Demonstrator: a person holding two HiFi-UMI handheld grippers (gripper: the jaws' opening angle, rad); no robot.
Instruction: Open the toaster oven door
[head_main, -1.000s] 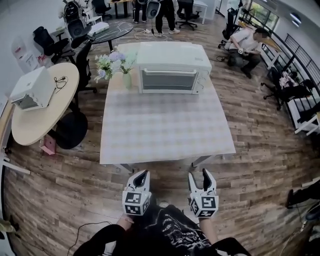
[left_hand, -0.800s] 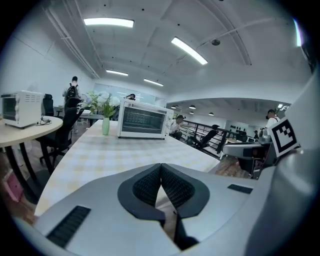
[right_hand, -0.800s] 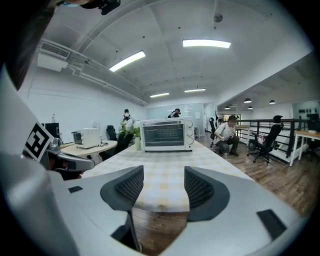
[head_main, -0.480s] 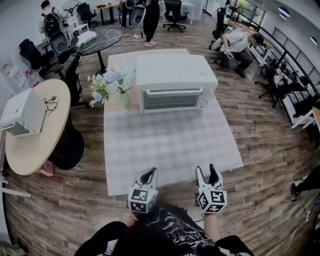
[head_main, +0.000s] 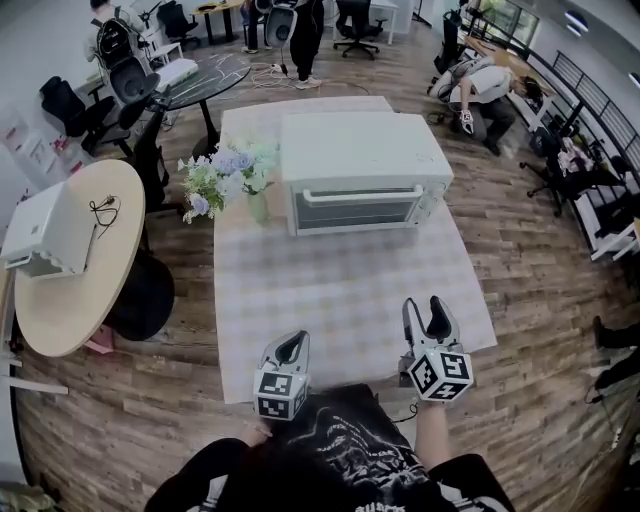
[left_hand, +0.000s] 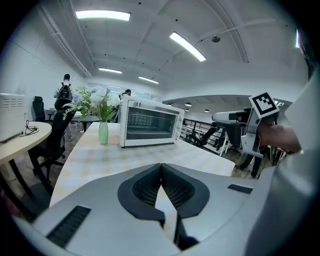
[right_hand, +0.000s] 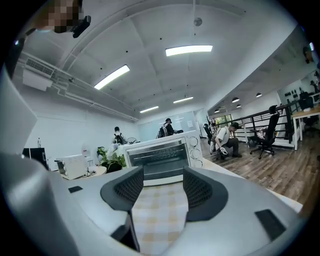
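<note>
The white toaster oven (head_main: 360, 170) stands at the far end of the checked-cloth table (head_main: 340, 300), its glass door shut and the handle bar (head_main: 360, 193) along the door's top. It also shows in the left gripper view as the oven (left_hand: 150, 127) and straight ahead in the right gripper view as the oven (right_hand: 160, 157). My left gripper (head_main: 291, 345) hangs at the table's near edge, jaws shut and holding nothing (left_hand: 161, 167). My right gripper (head_main: 424, 312) is over the near right part of the table, open and empty (right_hand: 162, 182). Both are far from the oven.
A vase of flowers (head_main: 240, 180) stands just left of the oven. A round table (head_main: 70, 290) with a white box is at the left, with office chairs (head_main: 140, 150) beyond it. People stand at the back, and one sits at the right (head_main: 485, 85).
The view has drawn closer to the table. Both grippers have come forward to its near edge, the right one further over the cloth. The oven door has stayed shut.
</note>
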